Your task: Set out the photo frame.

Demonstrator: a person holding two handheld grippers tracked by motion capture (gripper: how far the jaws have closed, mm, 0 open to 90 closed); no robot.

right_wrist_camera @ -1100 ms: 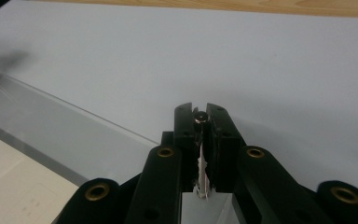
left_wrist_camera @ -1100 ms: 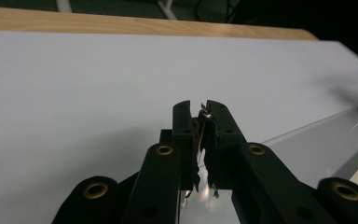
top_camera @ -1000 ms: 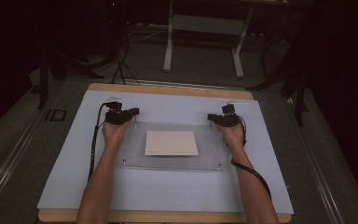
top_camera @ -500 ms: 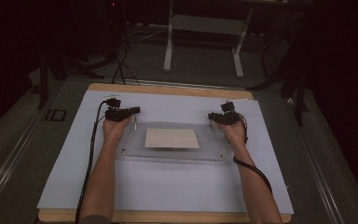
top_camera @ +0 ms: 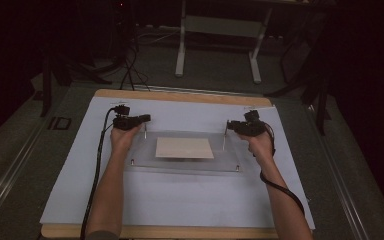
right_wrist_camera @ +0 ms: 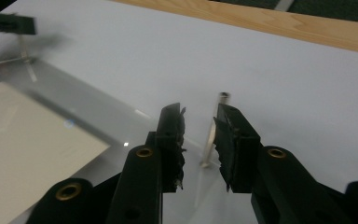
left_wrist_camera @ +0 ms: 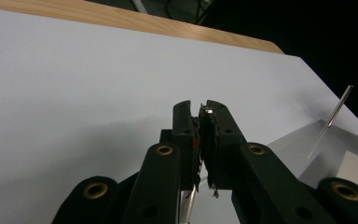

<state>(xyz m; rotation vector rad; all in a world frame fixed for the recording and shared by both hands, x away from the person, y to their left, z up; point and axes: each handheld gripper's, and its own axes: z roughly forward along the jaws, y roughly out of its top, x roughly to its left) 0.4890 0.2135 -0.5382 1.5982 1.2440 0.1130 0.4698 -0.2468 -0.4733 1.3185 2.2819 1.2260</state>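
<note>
A clear plate [top_camera: 180, 166] lies on the white paper with a beige sheet [top_camera: 184, 148] at its middle and thin metal pins at its corners. My left gripper [top_camera: 146, 119] is at the far left corner. In the left gripper view its jaws [left_wrist_camera: 201, 106] are shut on a metal pin [left_wrist_camera: 206, 110]; a second pin [left_wrist_camera: 333, 116] leans farther off at the plate's edge [left_wrist_camera: 307, 154]. My right gripper [top_camera: 230, 126] is at the far right corner. Its jaws [right_wrist_camera: 200, 112] have just been opening, and the pin [right_wrist_camera: 213, 135] stands loose between them.
White paper [top_camera: 180, 205] covers a wooden table [top_camera: 180, 96]. Two short pins [top_camera: 132, 161] [top_camera: 237, 168] mark the plate's near corners. Cables trail from both grippers along the forearms. A metal stand [top_camera: 217, 45] and dark floor lie beyond the far edge.
The plate and sheet look shallower, their near edge higher in the picture. The right gripper has shifted slightly right and up. The left hand has hardly moved.
</note>
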